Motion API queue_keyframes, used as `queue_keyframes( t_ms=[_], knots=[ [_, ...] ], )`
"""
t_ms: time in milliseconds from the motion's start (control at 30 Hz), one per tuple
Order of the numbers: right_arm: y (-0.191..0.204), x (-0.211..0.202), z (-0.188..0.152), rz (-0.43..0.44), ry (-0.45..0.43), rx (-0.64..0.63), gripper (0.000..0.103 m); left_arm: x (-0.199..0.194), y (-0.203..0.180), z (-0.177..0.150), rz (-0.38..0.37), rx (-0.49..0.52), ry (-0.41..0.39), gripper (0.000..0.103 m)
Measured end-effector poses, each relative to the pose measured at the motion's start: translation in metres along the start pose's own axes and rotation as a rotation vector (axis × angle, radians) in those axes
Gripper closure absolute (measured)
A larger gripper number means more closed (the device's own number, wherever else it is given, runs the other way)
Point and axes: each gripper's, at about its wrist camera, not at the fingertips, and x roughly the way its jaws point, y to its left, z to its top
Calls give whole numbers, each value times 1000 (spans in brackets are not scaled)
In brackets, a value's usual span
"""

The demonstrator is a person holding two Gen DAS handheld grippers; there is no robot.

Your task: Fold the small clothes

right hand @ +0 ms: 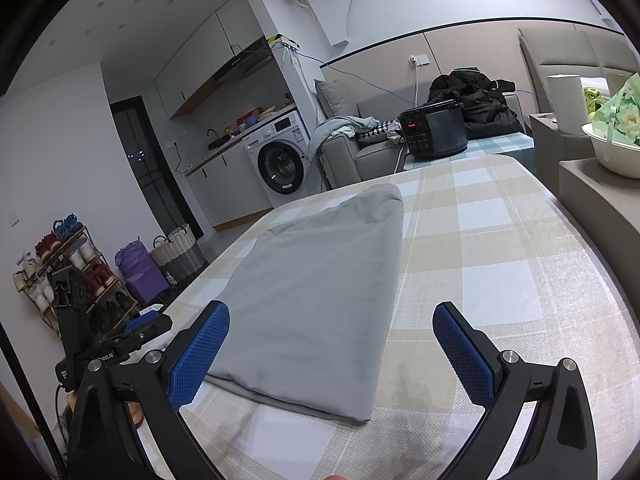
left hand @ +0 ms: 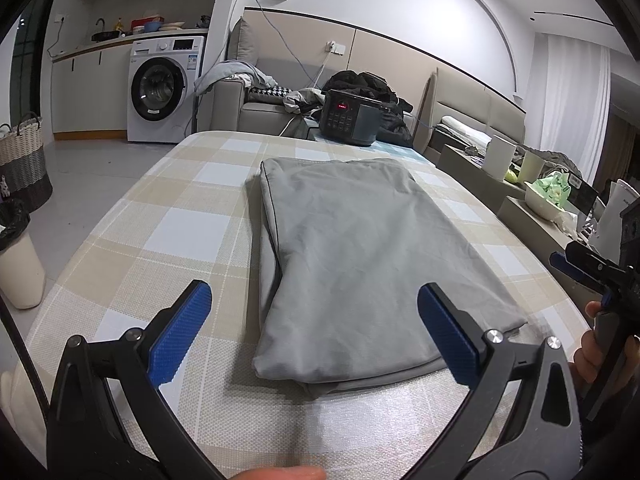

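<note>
Left gripper (left hand: 314,334): jaws spread wide, blue pads (left hand: 180,332) bare, nothing held. It hangs just above the near end of the table (left hand: 132,248), which is covered in a beige, white and pale-blue checked cloth. The grey folded garment (left hand: 348,256) lies flat directly ahead, its near edge between the two fingers and running away toward the far end of the table. The right finger overlaps the garment's near right corner in this view; whether it touches the cloth cannot be told.

Right gripper (right hand: 332,346): jaws likewise spread wide, pads (right hand: 200,356) bare, nothing held. From this side the grey folded garment (right hand: 316,292) sits ahead and toward the left, its near right corner falling between the fingers, its near left part passing behind the left finger. Bare tablecloth lies ahead of the right finger.

Garment: one piece, folded to a long rectangle, dark piping along its left edge in the left wrist view, lower layers showing at the near end. It rests near the middle of the table.

Other items: black electric cooker (left hand: 350,118) with a red display, beyond the far end of the table; white washing machine (left hand: 164,88) at the far wall; woven basket (left hand: 24,160) on the floor at left; shoe rack (right hand: 68,272) at left in the right wrist view.
</note>
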Motion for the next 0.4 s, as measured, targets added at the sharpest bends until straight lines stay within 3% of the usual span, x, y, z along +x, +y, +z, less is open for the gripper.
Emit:
queue_keyframes(
  t_ms=[400],
  knots=[
    [1,1,0,0,9,14,0,-1,-4,1,-1,-3,3,1]
  ],
)
